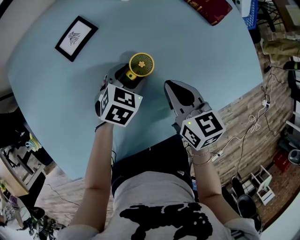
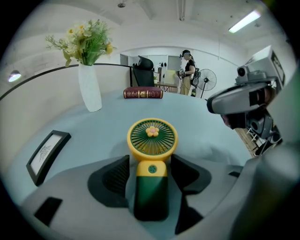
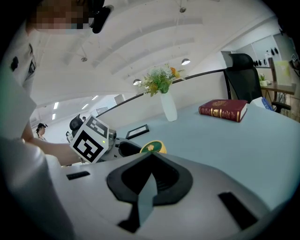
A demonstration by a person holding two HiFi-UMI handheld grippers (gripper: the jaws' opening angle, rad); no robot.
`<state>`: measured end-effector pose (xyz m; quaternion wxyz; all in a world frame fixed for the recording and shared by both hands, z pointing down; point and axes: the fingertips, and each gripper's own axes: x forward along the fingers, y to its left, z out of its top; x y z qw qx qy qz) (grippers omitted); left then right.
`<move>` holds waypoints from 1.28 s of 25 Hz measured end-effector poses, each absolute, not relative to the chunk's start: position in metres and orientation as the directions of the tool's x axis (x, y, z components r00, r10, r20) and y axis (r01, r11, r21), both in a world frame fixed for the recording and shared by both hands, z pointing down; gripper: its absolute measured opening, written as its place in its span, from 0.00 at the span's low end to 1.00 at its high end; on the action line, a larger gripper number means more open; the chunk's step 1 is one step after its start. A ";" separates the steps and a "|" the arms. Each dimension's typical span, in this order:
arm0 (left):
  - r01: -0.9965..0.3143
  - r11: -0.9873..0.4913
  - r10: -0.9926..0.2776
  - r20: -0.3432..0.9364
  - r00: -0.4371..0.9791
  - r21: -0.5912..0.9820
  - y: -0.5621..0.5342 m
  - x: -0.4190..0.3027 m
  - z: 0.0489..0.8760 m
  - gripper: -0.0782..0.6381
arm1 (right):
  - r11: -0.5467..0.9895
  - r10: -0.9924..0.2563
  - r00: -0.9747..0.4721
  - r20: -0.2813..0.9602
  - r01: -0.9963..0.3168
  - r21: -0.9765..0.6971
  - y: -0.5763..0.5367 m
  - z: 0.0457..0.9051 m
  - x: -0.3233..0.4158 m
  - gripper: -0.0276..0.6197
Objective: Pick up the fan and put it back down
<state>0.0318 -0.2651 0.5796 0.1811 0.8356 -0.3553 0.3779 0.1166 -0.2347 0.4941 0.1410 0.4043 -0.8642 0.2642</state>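
A small hand fan (image 1: 141, 64) with a yellow round head and dark green handle lies on the pale blue table (image 1: 211, 65). My left gripper (image 1: 125, 77) is around it. In the left gripper view the handle (image 2: 151, 190) sits between the two black pads, with a thin strip of table showing beside it, so the jaws are open and not pressing. My right gripper (image 1: 169, 86) hovers to the right of the fan with its jaws meeting at a point (image 3: 150, 155), holding nothing. From there the fan's head (image 3: 151, 147) peeks over its tips.
A black picture frame (image 1: 76, 37) lies at the far left of the table. A red book (image 1: 211, 9) lies at the far edge, and a white vase of flowers (image 2: 89, 89) stands beyond the fan. The table's front edge runs close to my body.
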 end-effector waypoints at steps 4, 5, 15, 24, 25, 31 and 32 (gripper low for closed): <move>-0.754 -0.656 -0.464 0.764 0.448 0.044 -0.267 0.024 0.580 0.57 | 0.540 -0.625 -0.635 0.455 -0.772 -0.335 -0.234 0.490 0.116 0.05; -0.757 -0.652 -0.465 0.764 0.447 0.046 -0.266 0.022 0.579 0.58 | 0.541 -0.626 -0.635 0.453 -0.772 -0.334 -0.233 0.488 0.116 0.05; -0.750 -0.659 -0.496 0.720 0.484 0.050 -0.249 0.013 0.540 0.58 | 0.568 -0.645 -0.637 0.422 -0.769 -0.292 -0.226 0.465 0.110 0.05; -0.736 -0.675 -0.560 0.607 0.564 0.060 -0.242 -0.006 0.467 0.58 | 0.590 -0.681 -0.634 0.367 -0.771 -0.240 -0.220 0.431 0.097 0.05; -0.736 -0.674 -0.569 0.590 0.572 0.063 -0.241 -0.009 0.458 0.58 | 0.596 -0.682 -0.638 0.358 -0.768 -0.233 -0.218 0.426 0.094 0.05; -0.716 -0.696 -0.588 0.529 0.612 0.055 -0.224 -0.028 0.419 0.58 | 0.616 -0.702 -0.641 0.311 -0.765 -0.187 -0.209 0.395 0.080 0.05; -0.714 -0.698 -0.594 0.514 0.619 0.052 -0.222 -0.030 0.413 0.58 | 0.622 -0.702 -0.644 0.304 -0.763 -0.178 -0.207 0.389 0.077 0.05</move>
